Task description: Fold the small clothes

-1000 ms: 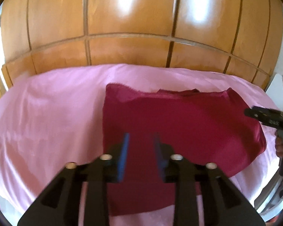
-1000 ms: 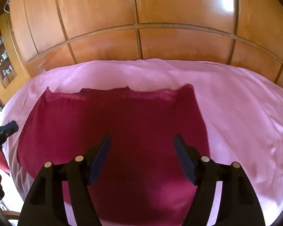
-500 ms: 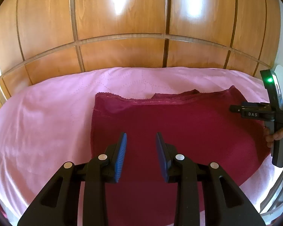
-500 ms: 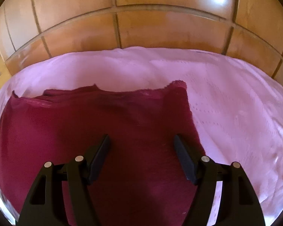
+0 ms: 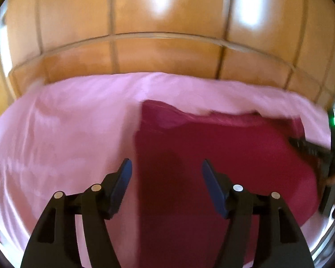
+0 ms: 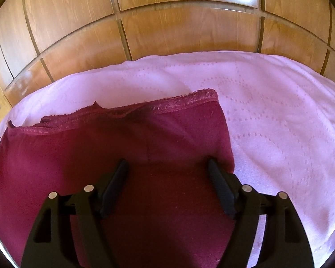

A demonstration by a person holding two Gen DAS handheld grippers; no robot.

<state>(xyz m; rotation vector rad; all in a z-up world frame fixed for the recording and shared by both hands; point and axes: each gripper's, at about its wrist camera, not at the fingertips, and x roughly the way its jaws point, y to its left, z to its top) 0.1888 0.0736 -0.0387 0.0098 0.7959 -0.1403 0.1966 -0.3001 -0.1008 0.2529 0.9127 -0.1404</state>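
- One garment lies here: a single dark red garment, spread flat on the pink bedspread, with a lace-trimmed edge along its far side.
- One bedspread, pale pink with a dotted stitched pattern, and behind it one wall of glossy wooden panels.
- Two grippers, one in each of the person's hands.
- The left gripper has its jaws well apart; they have just been opening, and nothing is clamped between them. Its blue pads hang above the cloth. The garment's left edge runs just inside the left finger, so the left finger is over pink bedspread and the right finger over red fabric.
- The right gripper also stands wide open, having widened a little just now, and grips nothing. The red fabric fills the gap between its fingers and stretches away ahead and to the left of them; the garment's right edge passes just outside the right finger.
- Whether either gripper's fingertips touch the cloth I cannot tell.
- In the left wrist view, the right gripper shows far to the right of the fingers, blurred, over the garment's right end, with one green light lit on it.
- That view is smeared, and I can read no writing or label anywhere in either view.
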